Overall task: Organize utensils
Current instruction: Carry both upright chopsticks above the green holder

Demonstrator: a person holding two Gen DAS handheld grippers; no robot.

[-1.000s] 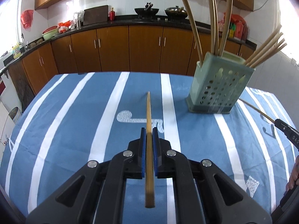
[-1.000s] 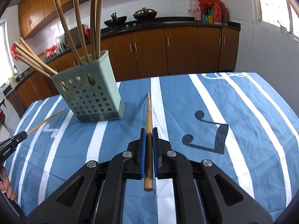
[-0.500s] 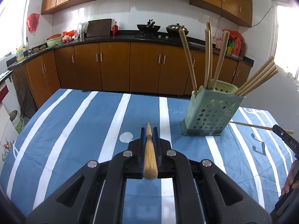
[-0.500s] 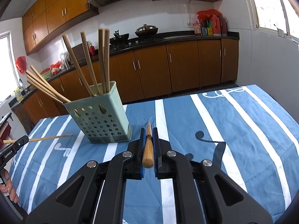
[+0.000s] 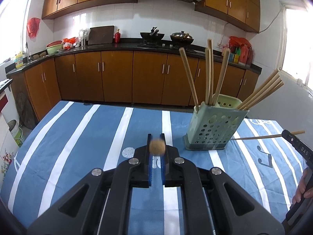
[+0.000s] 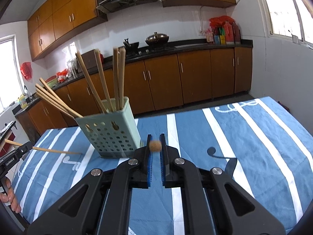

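left gripper (image 5: 157, 146) | black frame | blue jaws | silver screws

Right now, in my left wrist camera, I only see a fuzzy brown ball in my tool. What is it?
Observer: It's a chopstick seen end-on. The right camera shows its whole length in the left tool.
Operator: Where does it point?
Observer: Its thin tip points at the foot of the green basket and stops short of it.
Operator: Who holds my tool?
Observer: A hand grips the handle underneath.
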